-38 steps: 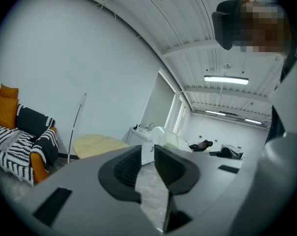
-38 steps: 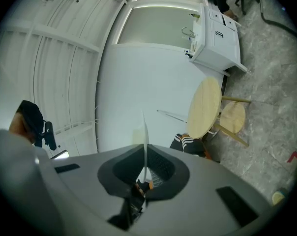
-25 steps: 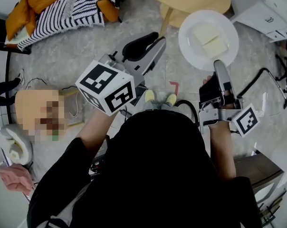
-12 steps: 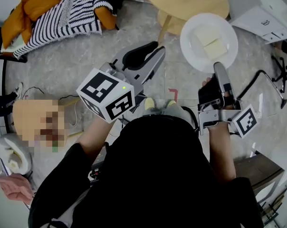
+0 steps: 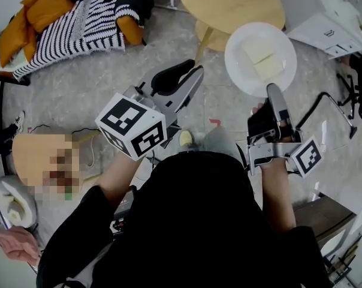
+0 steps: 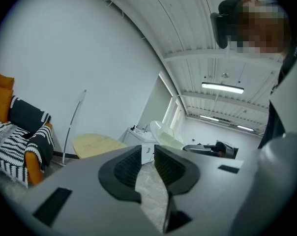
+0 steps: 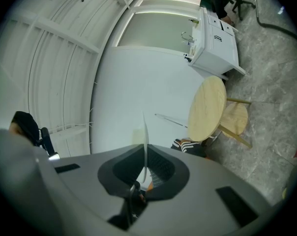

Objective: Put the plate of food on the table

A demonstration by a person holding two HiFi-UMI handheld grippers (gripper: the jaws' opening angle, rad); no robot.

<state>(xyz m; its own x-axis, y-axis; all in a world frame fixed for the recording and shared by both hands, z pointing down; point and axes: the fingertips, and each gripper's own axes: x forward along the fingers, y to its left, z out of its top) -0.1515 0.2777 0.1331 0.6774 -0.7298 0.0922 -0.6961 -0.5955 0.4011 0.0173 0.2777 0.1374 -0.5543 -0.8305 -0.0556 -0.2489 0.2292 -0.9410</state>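
Item: white plate (image 5: 241,77), round, shallow, carrying two pale flat slabs of food (image 5: 265,62) laid loose near its middle. Location: held in the air over the grey mottled floor (image 5: 91,83), close to the near edge of the surface and not yet set on it. Hold: right tool (image 5: 271,90) closed on the near rim, which shows edge-on as a thin white line pinched between the pads in the right gripper view (image 7: 145,161). Left tool (image 5: 196,71) carries nothing, its jaws standing a little apart with only floor showing through the gap (image 6: 148,154). Handling, by judgement: stiff and probably ceramic, so breakable if dropped or knocked on the rim; glazed and likely slippery under the pads; held from one edge, its weight and load hang out beyond the grip and would tend to tip it. The slabs are unfixed and would slide on any tilt, so it wants carrying level. Best hold is the rim, as now, with the empty tool free to steady the opposite edge. Surface: round pale wooden top (image 5: 235,5) on slim legs, bare where visible, with room for the plate; a low stool (image 5: 212,33) of like wood stands just beside it. Room: white walls, a white cabinet (image 5: 325,17) to the right, a seat with orange cushions and a black-and-white striped throw (image 5: 79,23) to the left, strip lights overhead in the left gripper view
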